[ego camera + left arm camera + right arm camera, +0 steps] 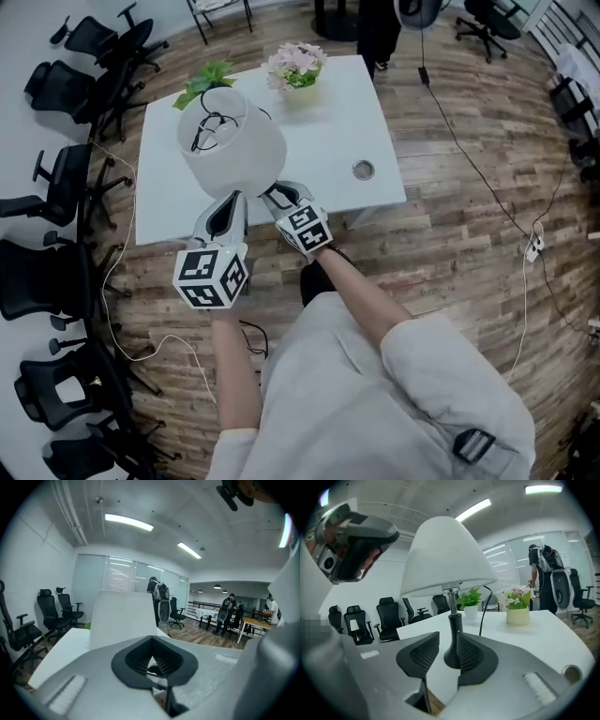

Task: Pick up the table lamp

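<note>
- The table lamp [232, 141] stands near the front edge of the tabletop [328, 141], with a flower pot [296, 73] and a green plant [204, 81] behind it.
- The right gripper [446, 645] is spread around the lamp's black base. Only its own view shows this, because from overhead the shade covers it.
- The left gripper [151, 641] is pressed together, facing the shade.

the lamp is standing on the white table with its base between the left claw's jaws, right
Wrong claw. The right gripper view shows the black base of the lamp between the apart jaws of the right claw; the left claw is shut on nothing. The lamp does stand on the white table.
</note>
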Demonstrator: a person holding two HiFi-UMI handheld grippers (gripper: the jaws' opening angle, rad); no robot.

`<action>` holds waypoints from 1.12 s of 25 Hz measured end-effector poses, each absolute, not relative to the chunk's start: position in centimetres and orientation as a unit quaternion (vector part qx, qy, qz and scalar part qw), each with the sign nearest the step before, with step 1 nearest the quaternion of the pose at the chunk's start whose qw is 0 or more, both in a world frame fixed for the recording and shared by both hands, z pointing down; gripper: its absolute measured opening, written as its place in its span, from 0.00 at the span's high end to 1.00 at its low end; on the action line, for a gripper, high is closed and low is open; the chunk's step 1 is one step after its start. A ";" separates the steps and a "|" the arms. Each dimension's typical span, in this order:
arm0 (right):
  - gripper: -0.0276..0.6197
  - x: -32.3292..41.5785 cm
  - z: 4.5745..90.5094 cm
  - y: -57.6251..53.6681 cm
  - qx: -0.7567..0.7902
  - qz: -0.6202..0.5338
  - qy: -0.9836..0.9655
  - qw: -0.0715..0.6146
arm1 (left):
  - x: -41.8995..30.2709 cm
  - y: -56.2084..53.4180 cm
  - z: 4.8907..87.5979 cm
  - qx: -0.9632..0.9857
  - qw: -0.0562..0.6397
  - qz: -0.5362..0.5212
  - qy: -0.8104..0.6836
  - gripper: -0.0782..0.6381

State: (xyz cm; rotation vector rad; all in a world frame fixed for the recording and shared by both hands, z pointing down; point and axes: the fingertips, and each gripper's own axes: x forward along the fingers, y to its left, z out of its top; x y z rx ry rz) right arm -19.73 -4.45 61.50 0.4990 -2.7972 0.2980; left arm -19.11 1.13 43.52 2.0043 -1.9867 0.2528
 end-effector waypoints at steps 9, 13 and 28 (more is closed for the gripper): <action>0.64 -22.7 62.8 -6.5 0.159 0.081 -0.973 0.147 | -20.3 -0.6 45.6 0.699 0.153 0.127 -0.687 0.89; 0.54 -23.7 63.7 -6.9 0.156 0.068 -0.973 0.154 | -20.5 -1.0 45.6 0.704 0.145 0.138 -0.682 0.89; 0.50 -29.3 64.1 -9.1 0.123 0.033 -0.976 0.174 | -22.0 -2.8 44.5 0.719 0.168 0.092 -0.668 0.89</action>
